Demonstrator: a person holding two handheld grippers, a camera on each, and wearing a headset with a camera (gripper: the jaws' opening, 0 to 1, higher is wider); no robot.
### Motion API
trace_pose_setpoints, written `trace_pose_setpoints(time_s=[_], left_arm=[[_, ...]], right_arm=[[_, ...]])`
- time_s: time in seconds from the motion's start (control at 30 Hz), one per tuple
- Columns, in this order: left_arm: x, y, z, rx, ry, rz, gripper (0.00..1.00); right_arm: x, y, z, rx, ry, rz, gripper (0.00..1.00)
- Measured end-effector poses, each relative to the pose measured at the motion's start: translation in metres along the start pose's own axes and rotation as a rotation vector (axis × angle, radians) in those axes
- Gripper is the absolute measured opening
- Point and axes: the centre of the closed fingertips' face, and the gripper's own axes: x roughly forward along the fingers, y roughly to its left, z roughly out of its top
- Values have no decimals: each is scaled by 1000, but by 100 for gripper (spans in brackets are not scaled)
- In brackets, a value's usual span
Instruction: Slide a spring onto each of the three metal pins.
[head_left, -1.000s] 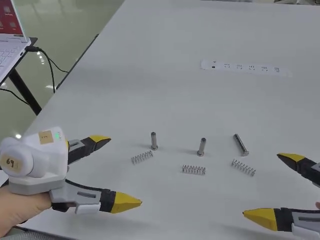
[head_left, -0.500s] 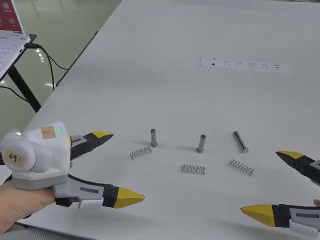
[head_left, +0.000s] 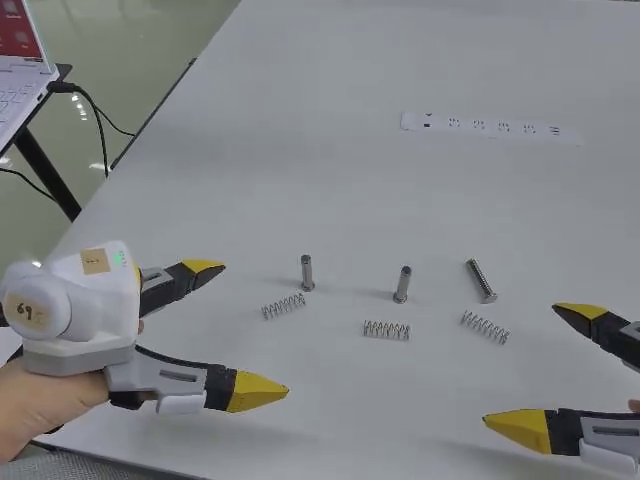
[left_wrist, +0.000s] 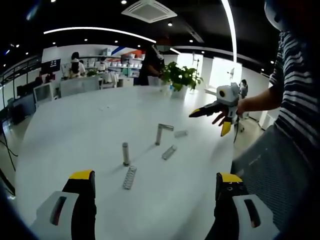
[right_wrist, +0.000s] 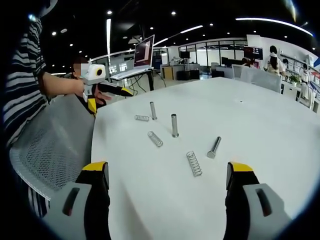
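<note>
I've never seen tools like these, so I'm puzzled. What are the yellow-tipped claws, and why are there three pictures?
The claws are grippers, tools that a person holds, one in each hand; there is no robot. The left gripper and right gripper are both open and hold nothing. The head view comes from a camera on the person's head, looking down at the white table. The two round pictures come from cameras riding on each gripper, looking out between its jaws. On the table, the left pin and middle pin stand upright, and the right pin lies flat. Near them lie the left spring, middle spring and right spring, none on a pin yet. Farther back lies a power strip.
</note>
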Motion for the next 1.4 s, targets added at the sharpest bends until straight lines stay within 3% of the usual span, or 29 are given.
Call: trace_pose_setpoints(time_s=[0.5, 0.7, 1.1, 1.4], left_arm=[[0, 1, 2, -5, -10, 1, 98], [-2, 0, -1, -8, -3, -4, 98], [-3, 0, -2, -8, 1, -10, 98], [-3, 0, -2, -8, 1, -15, 97]], right_arm=[[3, -4, 0, 9, 11, 6, 97], [9, -10, 9, -3, 14, 3, 96], [27, -35, 40, -14, 22, -29, 89], [36, -52, 45, 13, 71, -65, 80]])
